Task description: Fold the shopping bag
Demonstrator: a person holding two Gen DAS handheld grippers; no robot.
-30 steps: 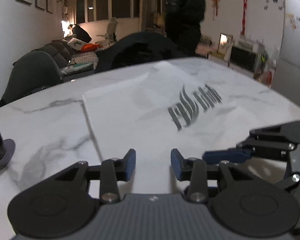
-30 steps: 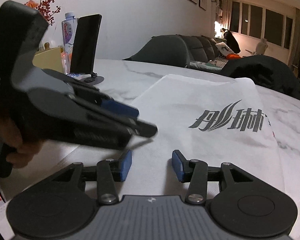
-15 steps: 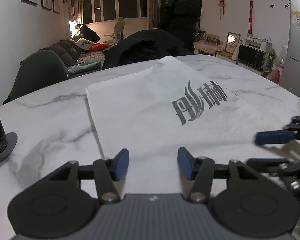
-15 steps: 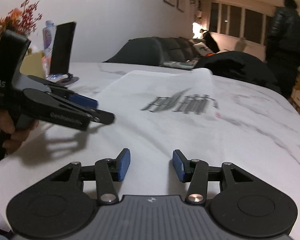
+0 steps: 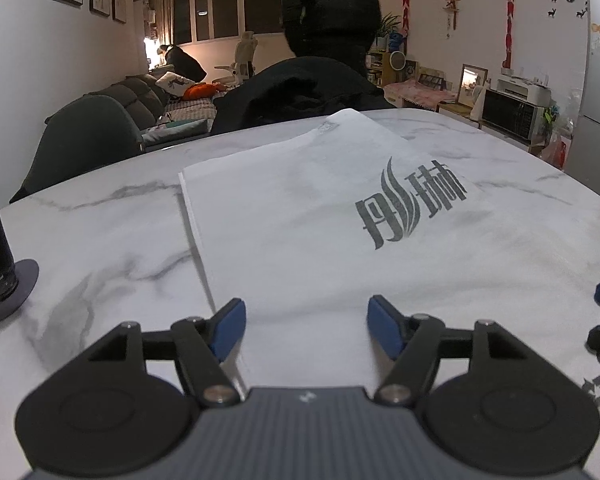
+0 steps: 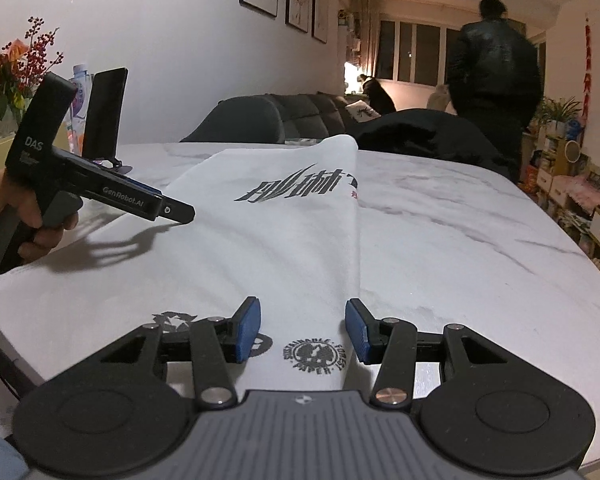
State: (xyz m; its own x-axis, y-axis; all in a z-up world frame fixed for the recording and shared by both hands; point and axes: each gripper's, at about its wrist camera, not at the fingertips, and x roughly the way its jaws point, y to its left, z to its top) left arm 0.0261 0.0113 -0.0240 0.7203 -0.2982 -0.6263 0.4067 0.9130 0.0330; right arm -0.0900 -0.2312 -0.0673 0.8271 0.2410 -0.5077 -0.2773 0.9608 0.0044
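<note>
L wrist cam: white shopping bag (image 5: 300,216) lies flat on marble table (image 5: 92,248), long axis running away from the left gripper (image 5: 306,326), whose blue pads gape wide w/ nothing between, over the bag's near-left edge. R wrist cam: right gripper (image 6: 303,330), also spread wide & empty, straddles the bag's near-right edge; both equally near.
</note>
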